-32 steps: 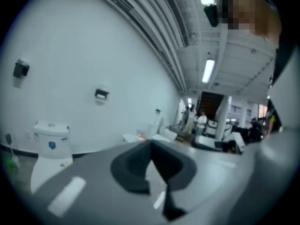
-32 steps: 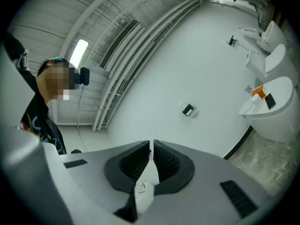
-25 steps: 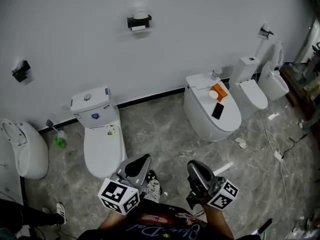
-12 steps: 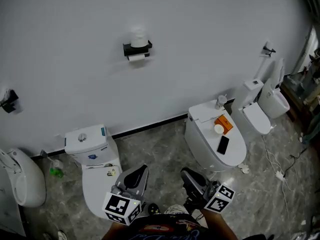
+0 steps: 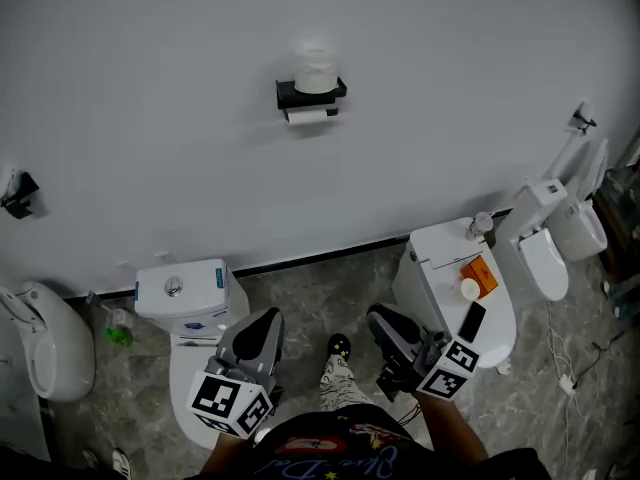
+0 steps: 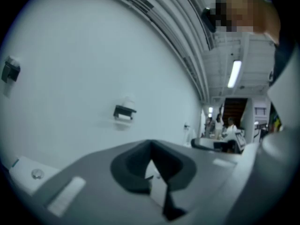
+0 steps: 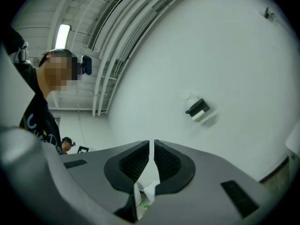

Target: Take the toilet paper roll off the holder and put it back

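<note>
The left grey two-jaw gripper (image 5: 266,318) is held low, close in front of the person's torso, pointing forward and tilted slightly inward. Its dark pads meet at the tips with nothing between them. The right grey two-jaw gripper (image 5: 379,316) is level with it and well apart, also angled inward, its ribbed pads drawn to a thin slit and empty. Each carries a white cube with black square markers at its rear, the left cube (image 5: 232,404) and the right cube (image 5: 447,369). The left forearm (image 5: 224,447) and right forearm (image 5: 452,432) run back to the bottom edge.

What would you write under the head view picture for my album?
Left gripper and right gripper held low, facing the toilet paper roll on its black holder high on the wall.
</note>
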The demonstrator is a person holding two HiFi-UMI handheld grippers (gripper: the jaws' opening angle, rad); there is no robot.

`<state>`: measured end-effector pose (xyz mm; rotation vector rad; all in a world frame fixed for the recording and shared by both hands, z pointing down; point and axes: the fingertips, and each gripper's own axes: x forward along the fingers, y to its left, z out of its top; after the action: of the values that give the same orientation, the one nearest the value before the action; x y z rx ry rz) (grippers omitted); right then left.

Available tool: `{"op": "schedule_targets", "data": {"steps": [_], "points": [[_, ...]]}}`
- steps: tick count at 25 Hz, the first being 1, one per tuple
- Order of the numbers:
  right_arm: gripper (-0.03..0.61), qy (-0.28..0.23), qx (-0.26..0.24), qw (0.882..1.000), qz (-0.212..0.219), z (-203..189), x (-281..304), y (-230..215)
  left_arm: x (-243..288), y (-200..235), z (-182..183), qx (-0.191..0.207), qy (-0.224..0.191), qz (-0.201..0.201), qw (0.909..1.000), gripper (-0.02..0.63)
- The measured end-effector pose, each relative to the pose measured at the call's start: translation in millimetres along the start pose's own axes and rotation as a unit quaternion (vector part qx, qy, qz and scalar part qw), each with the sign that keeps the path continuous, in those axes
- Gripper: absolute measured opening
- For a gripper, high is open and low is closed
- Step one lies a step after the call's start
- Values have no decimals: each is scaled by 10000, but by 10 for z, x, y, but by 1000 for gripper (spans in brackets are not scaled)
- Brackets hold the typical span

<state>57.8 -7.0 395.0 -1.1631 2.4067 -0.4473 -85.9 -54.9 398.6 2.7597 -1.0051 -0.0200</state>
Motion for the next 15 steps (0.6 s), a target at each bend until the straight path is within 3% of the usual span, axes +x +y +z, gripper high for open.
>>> {"op": "schedule_targets", "data": {"steps": [4,9,12,15], "points": [[18,339,-862,9927,771,508,676,-525,623,288,109,88,2,125,9999,-2],[18,640,-2013,9669,1433,1356,1560,-1200,1535,616,385,-6,-140,264,9996,-2],[18,577,-2505,9533,1585,1835,2025,-1498,1959,794,423,65,-44,419,9991,-2],[20,805,-3262,9299,1495,2116,2459,-1846,2224,954,451,9,37,429,9991,-2]]}}
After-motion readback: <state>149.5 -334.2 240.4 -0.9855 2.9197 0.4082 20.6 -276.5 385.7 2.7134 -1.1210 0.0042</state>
